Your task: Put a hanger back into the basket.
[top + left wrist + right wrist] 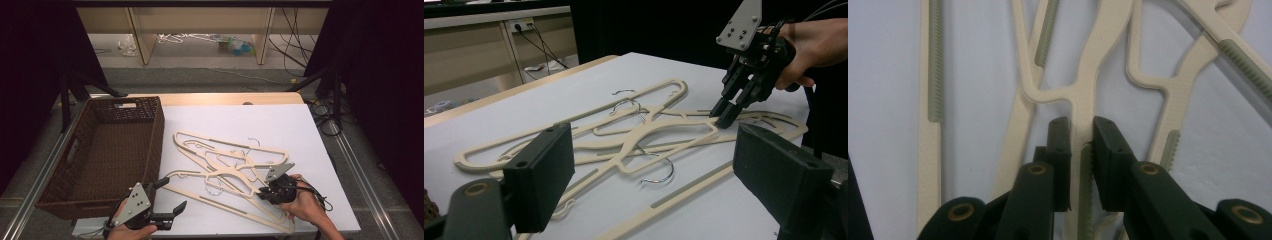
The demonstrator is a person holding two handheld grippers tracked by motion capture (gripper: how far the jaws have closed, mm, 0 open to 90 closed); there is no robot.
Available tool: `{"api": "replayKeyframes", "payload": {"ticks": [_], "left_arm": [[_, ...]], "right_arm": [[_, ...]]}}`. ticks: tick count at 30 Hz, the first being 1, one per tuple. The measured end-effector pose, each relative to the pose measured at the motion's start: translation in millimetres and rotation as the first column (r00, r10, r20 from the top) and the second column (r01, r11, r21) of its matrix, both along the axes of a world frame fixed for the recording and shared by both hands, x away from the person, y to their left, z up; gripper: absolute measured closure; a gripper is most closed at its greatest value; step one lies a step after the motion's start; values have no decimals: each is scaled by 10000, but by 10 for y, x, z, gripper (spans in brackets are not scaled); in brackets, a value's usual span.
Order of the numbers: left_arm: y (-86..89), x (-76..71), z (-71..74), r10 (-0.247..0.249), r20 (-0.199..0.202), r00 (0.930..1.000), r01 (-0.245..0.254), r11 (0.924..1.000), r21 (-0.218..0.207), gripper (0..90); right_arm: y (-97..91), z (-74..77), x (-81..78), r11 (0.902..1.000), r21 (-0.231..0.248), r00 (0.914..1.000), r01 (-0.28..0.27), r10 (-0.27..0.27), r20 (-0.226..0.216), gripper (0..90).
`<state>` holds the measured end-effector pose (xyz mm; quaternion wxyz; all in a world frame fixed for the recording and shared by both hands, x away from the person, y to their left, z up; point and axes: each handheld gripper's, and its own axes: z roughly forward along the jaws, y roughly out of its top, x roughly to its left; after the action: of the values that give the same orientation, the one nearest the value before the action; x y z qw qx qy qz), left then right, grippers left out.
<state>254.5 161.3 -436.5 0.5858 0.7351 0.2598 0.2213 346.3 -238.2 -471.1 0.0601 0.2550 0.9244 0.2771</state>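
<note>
Basket (150, 130) left; hangers (225, 165) mid-table.

I'm looking at two matching black tools. The left tool (170, 199) is wearing a grey three-cornered plate dotted with small screws, and its blocky black jaws are showing brass-coloured pivot rings in its own view. The right tool (723, 114) is carrying the same grey plate with screw holes, with black cables trailing back over the bare right hand (307, 207). I'm seeing the same brass rings on its jaw arms.
</note>
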Motion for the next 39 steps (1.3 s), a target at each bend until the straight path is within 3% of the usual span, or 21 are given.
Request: {"api": "replayKeyframes", "payload": {"ticks": [3,4,8,17,20,24,27,28,30,31,32,34,35,38,39], "left_arm": [[-10,10,-6,-87,88,9999,87,10000,-18,167],[-5,11,2,-66,90,9999,64,9998,207,167],[-53,29,-5,-3,-27,10000,3,9999,142,169],[-453,197,-8,-281,-279,9992,307,9946,992,180],[-681,335,-25,-443,-747,9962,567,9833,1729,180],[-923,506,-57,-720,-1125,9910,950,9721,2145,172],[-1047,668,-87,-525,-1325,9898,818,9707,2259,173],[-1069,714,-96,-495,-1440,9883,806,9723,2194,180],[-1120,830,-122,-397,-1680,9850,769,9721,2216,186],[-1150,894,-150,-401,-1732,9841,792,9712,2248,189],[-1152,926,-157,-370,-1694,9849,796,9644,2523,199],[-1198,986,-201,-257,-1725,9847,688,9661,2490,229],[-1203,1010,-209,-280,-1805,9832,775,9588,2734,233],[-1235,1043,-238,-445,-1960,9796,997,9544,2815,250],[-1251,1064,-251,-535,-1937,9796,1089,9513,2882,250]], "right_arm": [[0,17,-11,9999,-120,9998,61,-58,187,795],[-4,34,-13,9999,-141,9996,5,-1,271,795],[-11,116,-47,9997,-237,9984,-16,29,563,796],[-79,289,-150,9978,-637,9930,-200,272,1150,797],[-99,349,-185,9967,-761,9913,-286,381,1262,797],[-97,417,-255,9966,-788,9895,-252,360,1399,797],[-103,461,-283,9961,-821,9876,-337,458,1503,798],[-109,475,-286,9950,-880,9830,-477,624,1729,798],[-113,506,-314,9947,-922,9859,-465,605,1558,798],[-124,530,-306,9917,-1118,9828,-632,814,1660,798],[-129,545,-309,9908,-1179,9812,-669,868,1724,798],[-125,548,-326,9928,-1028,9804,-612,791,1807,798],[-126,562,-323,9910,-1125,9794,-724,920,1796,798],[-125,584,-335,9893,-1262,9805,-734,947,1724,798],[-119,580,-344,9915,-1098,9798,-701,891,1791,798]]}}
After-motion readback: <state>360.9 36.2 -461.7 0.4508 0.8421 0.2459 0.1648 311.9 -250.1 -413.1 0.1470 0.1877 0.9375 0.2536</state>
